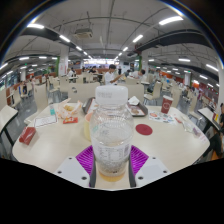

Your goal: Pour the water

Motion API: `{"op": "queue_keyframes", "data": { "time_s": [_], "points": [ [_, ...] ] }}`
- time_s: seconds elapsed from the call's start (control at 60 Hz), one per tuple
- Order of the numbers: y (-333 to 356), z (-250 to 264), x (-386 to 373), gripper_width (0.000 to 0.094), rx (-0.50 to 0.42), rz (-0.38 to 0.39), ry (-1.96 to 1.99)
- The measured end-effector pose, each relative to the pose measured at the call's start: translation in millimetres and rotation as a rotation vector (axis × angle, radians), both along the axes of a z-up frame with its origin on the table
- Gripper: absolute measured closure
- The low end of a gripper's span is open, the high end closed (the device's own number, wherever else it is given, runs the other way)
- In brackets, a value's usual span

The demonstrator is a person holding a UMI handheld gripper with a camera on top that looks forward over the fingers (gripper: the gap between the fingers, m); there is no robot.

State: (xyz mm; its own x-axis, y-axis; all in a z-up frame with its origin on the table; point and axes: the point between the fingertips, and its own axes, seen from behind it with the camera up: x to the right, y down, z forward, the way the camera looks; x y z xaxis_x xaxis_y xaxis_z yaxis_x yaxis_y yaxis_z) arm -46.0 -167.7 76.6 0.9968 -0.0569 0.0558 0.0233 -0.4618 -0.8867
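The claw [111, 163] is clamped on a clear ribbed plastic water bottle with a white screw cap [110, 135], its two purple pads [137, 159] pressed against the bottle's lower sides, one at the left and one at the right. The bottle stands upright between the fingers and rises straight ahead of them, hiding the middle of what lies beyond. No label or brand can be read on it. Beyond the claw spreads a round pale cream table [60, 145], whose far rim curves away on both sides. Ahead and to the right of the claw lies a small flat red round disc [144, 129] on bare tabletop, with open surface between it and the fingers. Farther right sits a dark red cup [166, 104]. Ahead and to the left there is a flat red packet [28, 134] near the table's left rim, and farther off a cluster of boxes and papers [66, 112] whose printing is too small to read. The tabletop just left of the claw is bare. Past the table is a wide hall under rows of ceiling lights [122, 25].
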Motion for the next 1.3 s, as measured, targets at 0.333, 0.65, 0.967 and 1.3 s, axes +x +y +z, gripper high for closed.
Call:
{"op": "queue_keyframes", "data": {
  "time_s": [0.333, 0.65, 0.967, 1.3],
  "points": [
    [86.5, 113.6, 94.5, 0.0492, -0.001, 0.001, -0.718],
    [179.4, 136.7, 82.7, 0.0491, -0.018, 0.251, -1.621],
    [194.6, 101.5, 69.8, 0.0491, -0.050, 0.398, -1.910],
    [195.5, 127.0, 78.6, 0.0490, 0.086, 0.276, -1.086]
  ]
}}
